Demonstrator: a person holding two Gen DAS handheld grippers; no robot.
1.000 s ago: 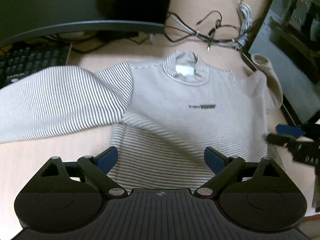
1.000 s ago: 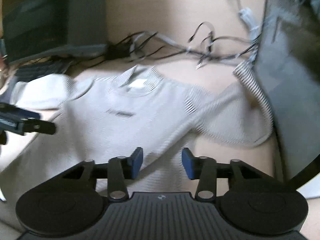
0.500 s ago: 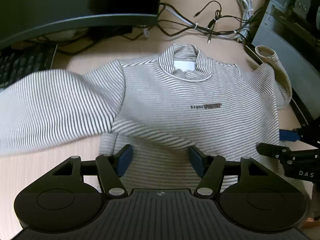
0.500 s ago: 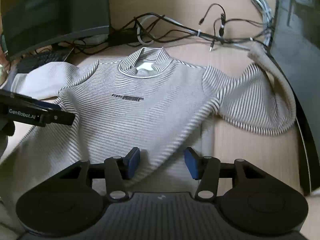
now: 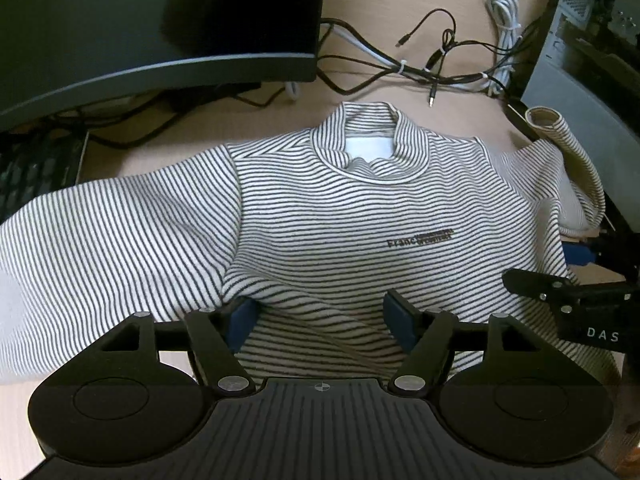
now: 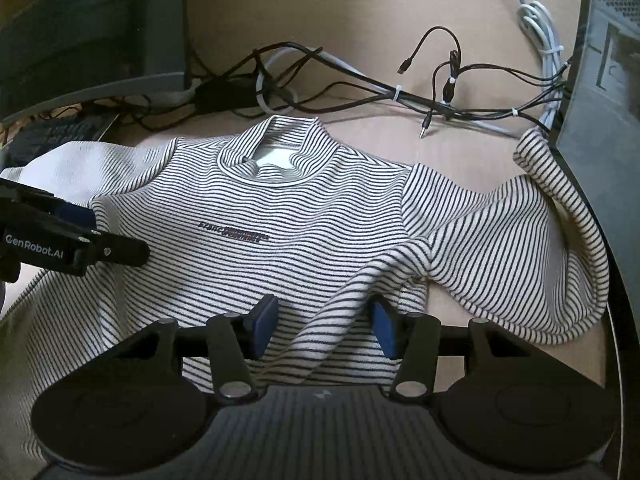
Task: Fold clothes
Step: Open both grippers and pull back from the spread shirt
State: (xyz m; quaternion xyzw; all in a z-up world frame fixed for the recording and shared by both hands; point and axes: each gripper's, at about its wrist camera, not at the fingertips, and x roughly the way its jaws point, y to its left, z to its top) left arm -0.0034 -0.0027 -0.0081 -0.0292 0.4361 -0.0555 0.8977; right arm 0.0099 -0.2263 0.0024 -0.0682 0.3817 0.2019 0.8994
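A white sweater with thin black stripes point(image 5: 340, 220) lies face up on the tan desk, collar at the far side; it also shows in the right wrist view point(image 6: 280, 216). My left gripper point(image 5: 322, 318) is open, its blue pads either side of the lower chest fabric near the left armpit. My right gripper point(image 6: 324, 326) is open over a raised fold near the right armpit. The left sleeve point(image 5: 100, 248) spreads to the left. The right sleeve point(image 6: 532, 248) curls up against a computer case. Each gripper shows in the other's view.
A dark monitor point(image 5: 152, 20) stands at the back left with a keyboard point(image 5: 32, 168) beside it. A tangle of cables point(image 5: 440, 64) lies behind the collar. A grey computer case point(image 6: 604, 100) stands at the right edge.
Both grippers have moved forward and lower over the sweater's chest. The left gripper's jaws have narrowed from wide open. The sweater has shifted little.
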